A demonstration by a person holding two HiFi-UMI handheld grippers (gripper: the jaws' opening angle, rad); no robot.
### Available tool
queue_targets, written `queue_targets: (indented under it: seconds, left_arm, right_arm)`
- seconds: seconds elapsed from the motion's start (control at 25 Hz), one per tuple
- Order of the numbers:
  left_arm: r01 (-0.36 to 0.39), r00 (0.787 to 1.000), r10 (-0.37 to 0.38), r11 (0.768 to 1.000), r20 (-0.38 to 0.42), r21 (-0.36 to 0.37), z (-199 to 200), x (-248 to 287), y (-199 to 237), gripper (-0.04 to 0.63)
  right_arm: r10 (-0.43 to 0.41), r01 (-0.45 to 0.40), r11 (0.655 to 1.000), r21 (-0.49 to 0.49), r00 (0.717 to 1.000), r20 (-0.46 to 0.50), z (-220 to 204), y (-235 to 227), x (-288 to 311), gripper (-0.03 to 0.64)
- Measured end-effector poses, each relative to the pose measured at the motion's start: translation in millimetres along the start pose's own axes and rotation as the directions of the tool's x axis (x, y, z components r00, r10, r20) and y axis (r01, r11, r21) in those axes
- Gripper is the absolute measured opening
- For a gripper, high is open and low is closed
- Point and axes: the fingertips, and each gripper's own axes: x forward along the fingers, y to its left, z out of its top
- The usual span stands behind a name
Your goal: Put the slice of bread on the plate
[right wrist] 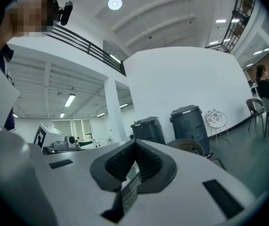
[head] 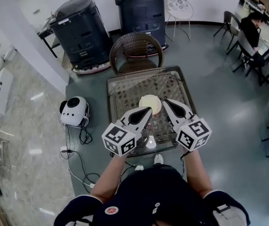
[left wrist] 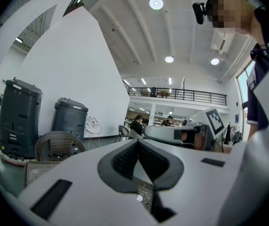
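Note:
In the head view a round cream plate (head: 150,103) lies on the glass-topped wicker table (head: 120,91), near its middle. I cannot pick out a slice of bread in any view. A small white object (head: 151,142) sits near the table's front edge. My left gripper (head: 149,109) is held above the table with its tip over the plate's near edge, shut and empty. My right gripper (head: 167,101) is beside it, just right of the plate, also shut and empty. Both gripper views look out level across the room, over shut jaws, at the left gripper (left wrist: 138,142) and the right gripper (right wrist: 134,142).
A wicker chair (head: 137,51) stands behind the table. Two dark grey machines (head: 83,29) (head: 140,8) are against the far wall, with a white wire stool (head: 179,6) beside them. A white device (head: 74,111) and cables lie on the floor at left. A person (head: 252,27) sits at far right.

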Motion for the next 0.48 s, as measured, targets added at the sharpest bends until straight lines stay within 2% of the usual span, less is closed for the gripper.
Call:
queue_targets:
  seconds: [0.48]
  left_arm:
    - [-0.003, 1.0, 0.003, 1.0, -0.001, -0.011, -5.9, 0.3, 3.5, 0.006]
  right_arm:
    - [-0.005, 0.005, 1.0, -0.001, 1.0, 0.007, 0.0, -3.6, 0.3, 0.006]
